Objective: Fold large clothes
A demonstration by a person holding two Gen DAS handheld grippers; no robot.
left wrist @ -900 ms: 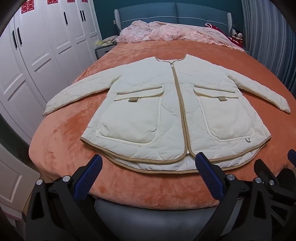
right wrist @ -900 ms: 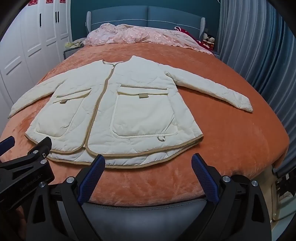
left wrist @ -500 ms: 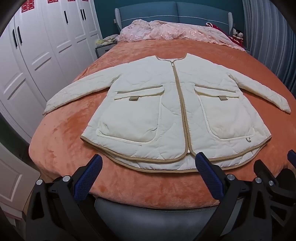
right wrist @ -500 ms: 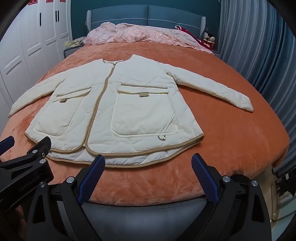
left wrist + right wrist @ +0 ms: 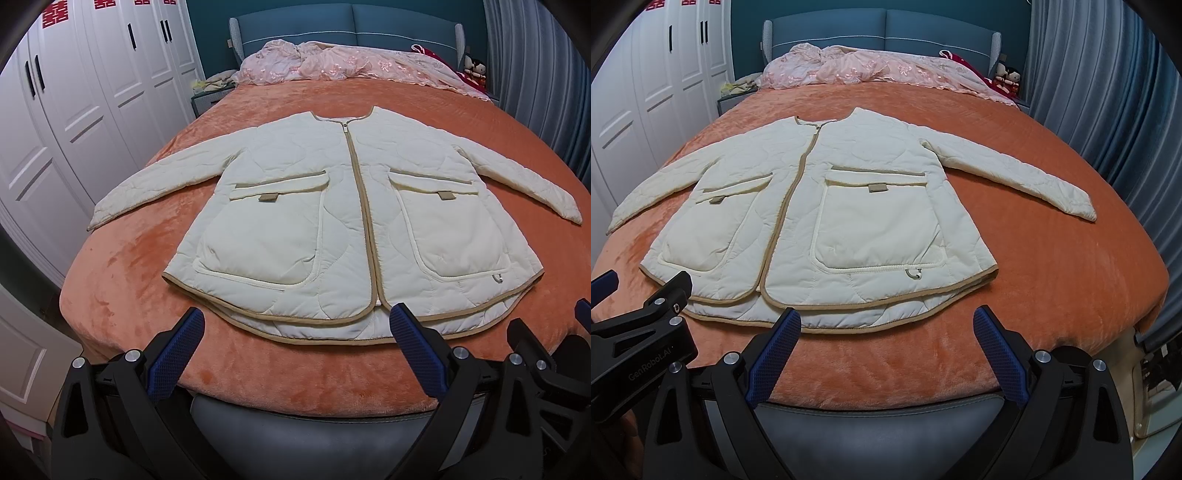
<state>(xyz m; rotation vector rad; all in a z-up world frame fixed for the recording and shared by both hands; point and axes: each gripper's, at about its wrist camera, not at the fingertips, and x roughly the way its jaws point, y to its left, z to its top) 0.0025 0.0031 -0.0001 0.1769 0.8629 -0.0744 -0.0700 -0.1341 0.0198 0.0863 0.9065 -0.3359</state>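
Observation:
A cream quilted jacket (image 5: 332,229) with tan trim and two big front pockets lies flat, zipped, front up, sleeves spread, on the orange bed cover (image 5: 122,280); it also shows in the right wrist view (image 5: 820,221). My left gripper (image 5: 295,325) is open and empty, hovering at the foot of the bed just short of the jacket's hem. My right gripper (image 5: 886,325) is open and empty, beside it to the right, also short of the hem. The left gripper's body shows at the left of the right wrist view.
A pink lace blanket (image 5: 351,66) is bunched by the blue headboard (image 5: 351,26). White wardrobes (image 5: 74,110) stand along the left side. Blue curtains (image 5: 1108,92) hang on the right. The bed's grey footboard (image 5: 306,435) lies below both grippers.
Both grippers have moved very slightly; the view has barely shifted. The jacket has not moved and both grippers stay open.

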